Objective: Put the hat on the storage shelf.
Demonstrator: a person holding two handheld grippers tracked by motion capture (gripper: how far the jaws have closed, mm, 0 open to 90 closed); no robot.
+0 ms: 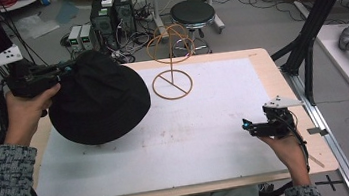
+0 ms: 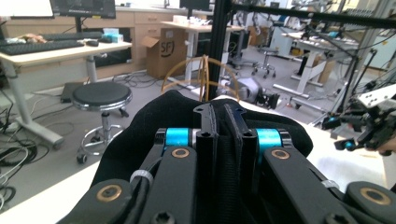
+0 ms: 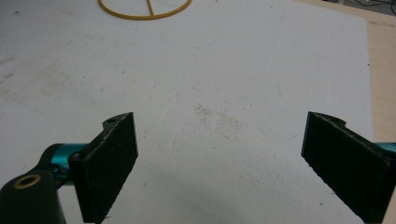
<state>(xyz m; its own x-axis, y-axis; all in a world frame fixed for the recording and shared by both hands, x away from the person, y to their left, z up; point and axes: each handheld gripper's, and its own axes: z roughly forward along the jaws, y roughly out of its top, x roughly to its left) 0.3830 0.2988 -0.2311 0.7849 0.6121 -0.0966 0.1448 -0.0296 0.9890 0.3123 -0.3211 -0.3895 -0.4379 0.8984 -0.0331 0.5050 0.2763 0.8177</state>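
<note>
A black hat (image 1: pixel 100 104) hangs above the left part of the white table mat (image 1: pixel 202 135), lifted off the surface. My left gripper (image 1: pixel 64 72) is shut on the hat's edge at the upper left. In the left gripper view the jaws (image 2: pixel 223 116) stand close together with black fabric (image 2: pixel 159 121) pinched between them. A golden wire hat stand (image 1: pixel 171 53) rises at the table's far middle, and its dome (image 2: pixel 204 74) shows just beyond the hat. Near the table's right edge my right gripper (image 1: pixel 246 126) is open, its pads (image 3: pixel 112 163) wide apart over bare mat. The stand's base ring (image 3: pixel 149 6) lies farther off.
Beyond the table's far edge stand a black stool (image 1: pixel 192 12) and computer boxes (image 1: pixel 111 12) among cables. A black frame post (image 1: pixel 318 15) slants down at the right. The other hand's gripper (image 2: pixel 348 140) shows in the left gripper view at right.
</note>
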